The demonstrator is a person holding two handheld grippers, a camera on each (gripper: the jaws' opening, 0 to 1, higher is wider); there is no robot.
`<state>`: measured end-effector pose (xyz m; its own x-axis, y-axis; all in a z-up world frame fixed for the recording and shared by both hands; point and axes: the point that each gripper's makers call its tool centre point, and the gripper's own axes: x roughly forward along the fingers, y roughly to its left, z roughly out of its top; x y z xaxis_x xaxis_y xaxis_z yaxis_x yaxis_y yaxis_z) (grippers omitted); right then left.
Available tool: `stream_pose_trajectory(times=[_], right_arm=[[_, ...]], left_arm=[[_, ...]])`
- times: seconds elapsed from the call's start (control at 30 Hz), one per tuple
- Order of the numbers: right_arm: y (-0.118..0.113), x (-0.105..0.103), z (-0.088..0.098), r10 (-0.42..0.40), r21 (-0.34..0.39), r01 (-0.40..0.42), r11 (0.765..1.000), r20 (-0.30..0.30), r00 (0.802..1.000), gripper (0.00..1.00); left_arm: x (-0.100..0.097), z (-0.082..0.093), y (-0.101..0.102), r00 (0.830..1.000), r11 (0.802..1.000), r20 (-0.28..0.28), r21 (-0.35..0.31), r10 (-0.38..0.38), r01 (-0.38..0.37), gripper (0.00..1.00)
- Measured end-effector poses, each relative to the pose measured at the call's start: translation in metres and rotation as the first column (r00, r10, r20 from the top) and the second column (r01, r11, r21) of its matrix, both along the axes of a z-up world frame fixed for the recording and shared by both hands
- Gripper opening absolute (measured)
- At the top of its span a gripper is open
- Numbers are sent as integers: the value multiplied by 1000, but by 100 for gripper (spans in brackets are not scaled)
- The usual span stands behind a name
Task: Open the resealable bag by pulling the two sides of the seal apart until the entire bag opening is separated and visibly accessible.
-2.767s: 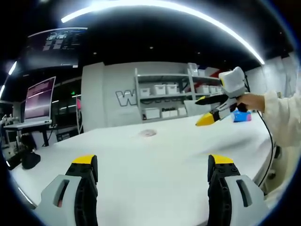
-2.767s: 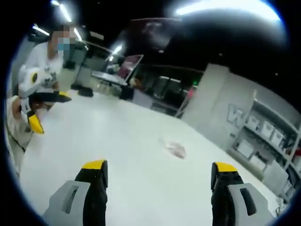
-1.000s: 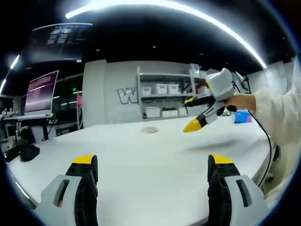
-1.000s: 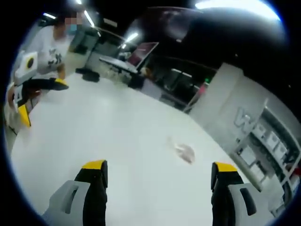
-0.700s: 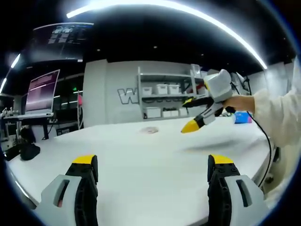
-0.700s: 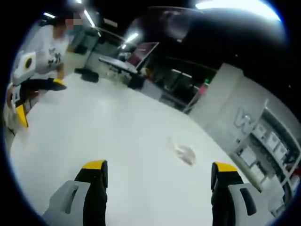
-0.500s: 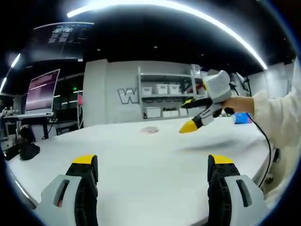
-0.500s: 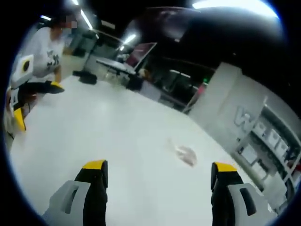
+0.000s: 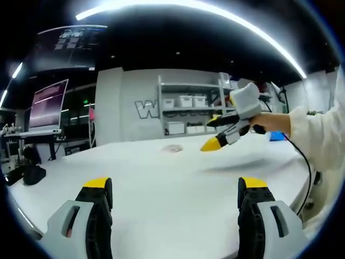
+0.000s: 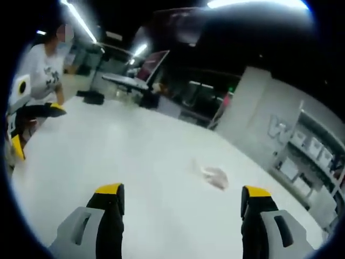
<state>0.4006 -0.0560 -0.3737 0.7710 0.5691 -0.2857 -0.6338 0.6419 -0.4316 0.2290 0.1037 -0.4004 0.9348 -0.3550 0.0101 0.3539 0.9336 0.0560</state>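
While flat on table (image 10: 135, 162), bag (image 10: 214, 176) looks small, crumpled, clear-pinkish.

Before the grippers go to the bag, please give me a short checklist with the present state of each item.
1. Left gripper open, holding nothing: ok.
2. Right gripper open, holding nothing: ok.
3. Resealable bag lies on the white table, apart from both grippers: ok.
4. Bare table between right gripper and bag: ok.
5. Which way the seal faces: cannot tell, too blurred.
6. Bag already opened: cannot tell.
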Motion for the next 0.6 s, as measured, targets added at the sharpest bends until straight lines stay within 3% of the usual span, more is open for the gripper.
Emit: stream_pose_trajectory(times=[0.43, 0.6], right_arm=[[0, 9, 1, -25, 52, 25, 998, 0, 1000, 89], [1, 12, -2, -21, 19, 21, 1000, -1, 1000, 89]], left_arm=[[0, 1, 2, 1000, 1000, 0, 3, 3, -3, 95], [0, 2, 1, 1000, 1000, 2, -4, 1, -1, 95]])
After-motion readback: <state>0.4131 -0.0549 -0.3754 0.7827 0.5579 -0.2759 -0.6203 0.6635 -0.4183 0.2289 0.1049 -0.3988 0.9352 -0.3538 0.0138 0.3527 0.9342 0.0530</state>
